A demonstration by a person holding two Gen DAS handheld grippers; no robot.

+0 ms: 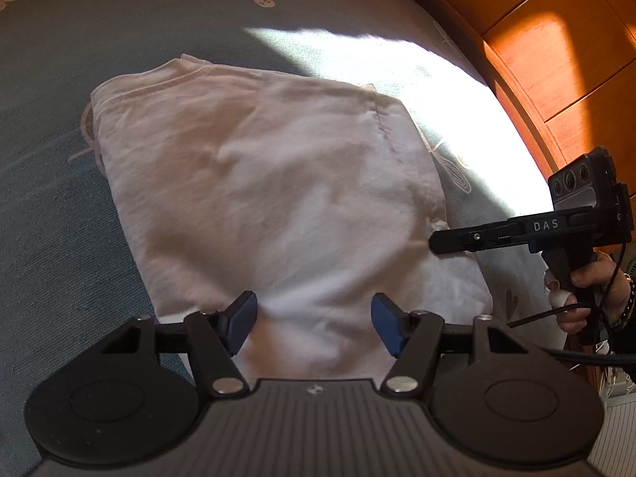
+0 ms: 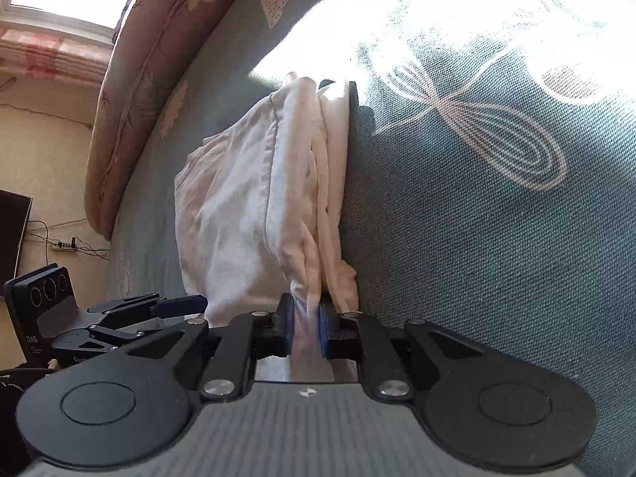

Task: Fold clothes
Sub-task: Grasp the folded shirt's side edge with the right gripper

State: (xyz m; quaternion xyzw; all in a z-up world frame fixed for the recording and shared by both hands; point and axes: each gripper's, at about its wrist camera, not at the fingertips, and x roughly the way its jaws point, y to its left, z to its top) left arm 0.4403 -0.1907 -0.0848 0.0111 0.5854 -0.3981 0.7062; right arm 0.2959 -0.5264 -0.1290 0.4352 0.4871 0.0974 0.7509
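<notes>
Because the right gripper (image 2: 306, 328) pinches only a thin edge of the folded shirt (image 1: 278, 183) on the bed (image 1: 59, 206), while the left gripper (image 1: 314, 320) hangs spread above the shirt's near edge, lifting could slip cloth free and undo the fold.

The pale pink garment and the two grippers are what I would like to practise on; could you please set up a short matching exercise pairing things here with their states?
Things:
1. left gripper
2. right gripper
3. pale pink garment
4. bedspread

States:
A. grey-green, printed with pale motifs
B. open, above the cloth's near edge
C. folded, lying on the bed
D. shut on a pinch of cloth

Pairs: 1-B, 2-D, 3-C, 4-A
</notes>
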